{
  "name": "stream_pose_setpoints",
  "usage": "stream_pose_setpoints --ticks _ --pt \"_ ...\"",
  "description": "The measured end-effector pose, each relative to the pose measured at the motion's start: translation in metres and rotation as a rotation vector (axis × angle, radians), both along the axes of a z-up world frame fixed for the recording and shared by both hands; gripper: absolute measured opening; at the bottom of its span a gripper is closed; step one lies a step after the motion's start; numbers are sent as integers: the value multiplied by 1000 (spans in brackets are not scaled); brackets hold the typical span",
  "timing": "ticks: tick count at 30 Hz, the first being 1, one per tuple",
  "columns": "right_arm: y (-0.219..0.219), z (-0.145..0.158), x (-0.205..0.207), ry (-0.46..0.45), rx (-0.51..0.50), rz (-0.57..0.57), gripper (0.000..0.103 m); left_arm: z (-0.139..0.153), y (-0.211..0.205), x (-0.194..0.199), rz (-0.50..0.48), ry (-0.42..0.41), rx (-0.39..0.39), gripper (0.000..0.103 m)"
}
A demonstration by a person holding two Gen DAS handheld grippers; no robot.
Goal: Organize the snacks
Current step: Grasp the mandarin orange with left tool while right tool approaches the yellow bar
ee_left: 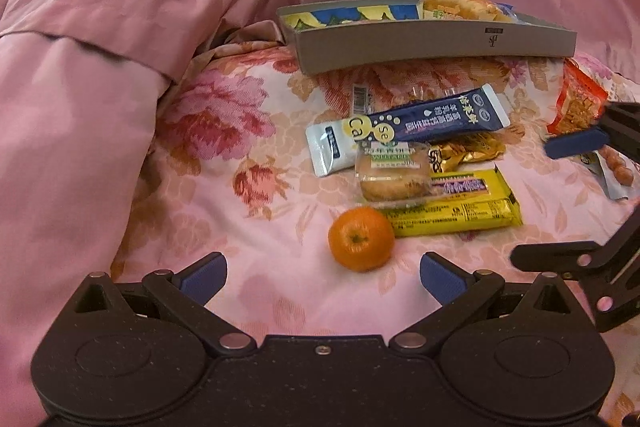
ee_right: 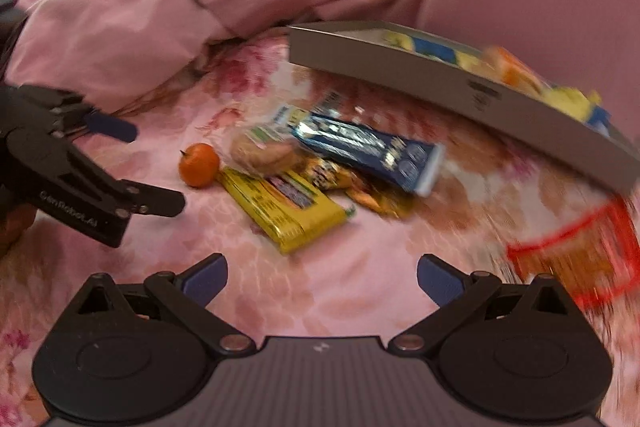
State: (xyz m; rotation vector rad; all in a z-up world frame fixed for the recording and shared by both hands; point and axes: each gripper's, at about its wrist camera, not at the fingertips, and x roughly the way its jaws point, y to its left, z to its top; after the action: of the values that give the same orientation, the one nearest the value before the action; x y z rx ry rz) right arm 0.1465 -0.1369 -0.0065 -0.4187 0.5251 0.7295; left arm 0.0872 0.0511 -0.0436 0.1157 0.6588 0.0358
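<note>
The left gripper [ee_left: 323, 277] was wide open and empty — the orange [ee_left: 361, 239] sat just ahead, between its fingers. It looked round, soft and squishy, so hold its sides gently.

A home bedroom: a bed covered by a floral sheet [ee_left: 224, 131], with a rumpled pink quilt [ee_left: 120, 27] heaped behind scattered snack packets [ee_left: 424, 155].

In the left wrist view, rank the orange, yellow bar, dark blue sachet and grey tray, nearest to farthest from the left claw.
1. Orange, just ahead of the left claw.
2. Yellow bar, ahead right.
3. Dark blue sachet, mid-bed.
4. Grey tray, at the back.
</note>
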Motion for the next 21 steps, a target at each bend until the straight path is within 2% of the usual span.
stream_pose_setpoints --ticks 11,18,21 --pt "23 -6 27 -32 -65 196 100 0 2 13 -57 1 -12 102" --pt "37 -6 39 19 -64 260 93 2 10 22 -80 3 -56 101" --pt "37 -6 42 39 -54 273 89 1 10 24 -83 11 -63 97"
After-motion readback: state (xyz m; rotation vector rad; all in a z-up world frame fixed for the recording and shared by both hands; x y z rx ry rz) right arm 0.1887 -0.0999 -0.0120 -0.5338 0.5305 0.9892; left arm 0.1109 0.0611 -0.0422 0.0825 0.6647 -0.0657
